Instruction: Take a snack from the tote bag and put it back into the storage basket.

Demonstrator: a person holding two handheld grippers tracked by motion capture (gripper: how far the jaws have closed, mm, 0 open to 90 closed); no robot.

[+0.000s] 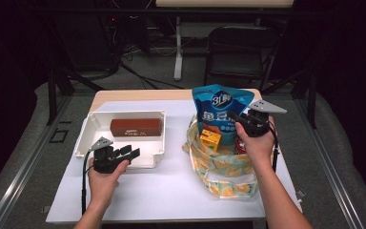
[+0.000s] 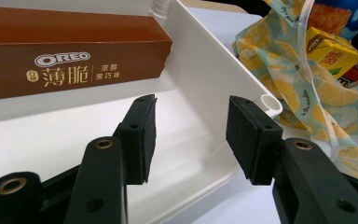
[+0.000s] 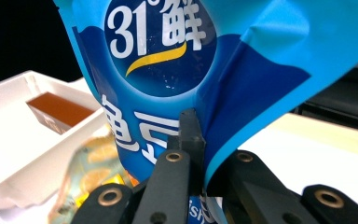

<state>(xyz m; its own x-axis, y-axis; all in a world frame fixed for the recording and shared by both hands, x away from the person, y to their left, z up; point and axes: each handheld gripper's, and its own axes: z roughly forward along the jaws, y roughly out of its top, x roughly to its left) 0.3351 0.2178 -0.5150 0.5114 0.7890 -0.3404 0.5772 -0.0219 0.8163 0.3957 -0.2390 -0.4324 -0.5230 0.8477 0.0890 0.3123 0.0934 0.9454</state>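
Observation:
A blue snack bag (image 1: 221, 112) marked "31°" stands upright out of a lemon-print cloth bag (image 1: 221, 164) at the table's right. My right gripper (image 1: 240, 121) is shut on the blue snack bag's (image 3: 177, 70) right edge, its fingers (image 3: 189, 135) pinching the film. A yellow drink carton (image 1: 210, 139) and a red item sit in the cloth bag (image 2: 279, 56). At the left, a white tray (image 1: 88, 129) holds a brown Oreo box (image 1: 137, 127). My left gripper (image 1: 128, 153) hovers open over the tray's near right rim (image 2: 242, 84), short of the Oreo box (image 2: 70, 56).
White paper (image 1: 171, 191) covers the wooden table. A black folding chair (image 1: 238, 52) and a desk leg stand beyond the far edge. The yellow carton (image 2: 328, 53) lies inside the cloth bag, close to the tray's right corner.

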